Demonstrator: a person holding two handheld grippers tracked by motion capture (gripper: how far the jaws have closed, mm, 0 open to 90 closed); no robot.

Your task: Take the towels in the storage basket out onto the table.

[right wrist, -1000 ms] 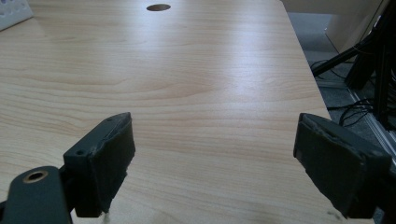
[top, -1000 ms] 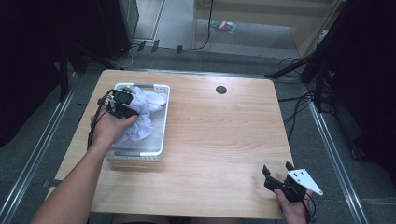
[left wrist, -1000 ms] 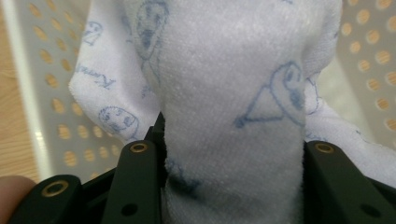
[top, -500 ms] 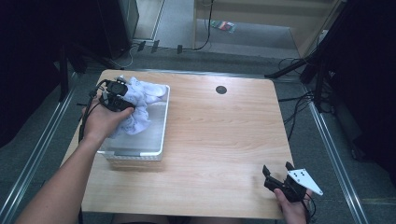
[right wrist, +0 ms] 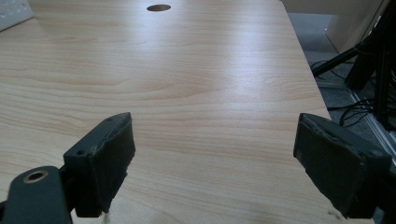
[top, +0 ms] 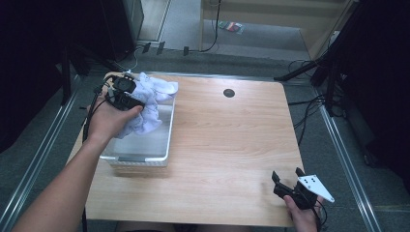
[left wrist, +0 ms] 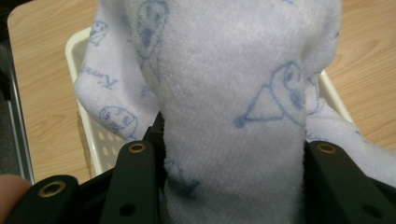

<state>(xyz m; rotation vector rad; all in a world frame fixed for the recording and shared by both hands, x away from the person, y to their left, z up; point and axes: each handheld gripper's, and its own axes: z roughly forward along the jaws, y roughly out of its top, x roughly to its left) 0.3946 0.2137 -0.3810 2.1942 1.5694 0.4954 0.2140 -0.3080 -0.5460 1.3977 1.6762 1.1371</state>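
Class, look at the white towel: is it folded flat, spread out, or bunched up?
Bunched up. The towel hangs in crumpled folds from the shut left gripper, trailing into the basket; jaws pinch a thick wad of it.

The place looked like a lab or a test room. A plain wooden table (top: 227,145) with a round cable hole (top: 229,93) stood on grey carpet (top: 232,63). Metal rails (top: 343,145) ran beside it, loose cables (top: 309,104) lay on the floor, and dark stands (top: 329,72) surrounded it.
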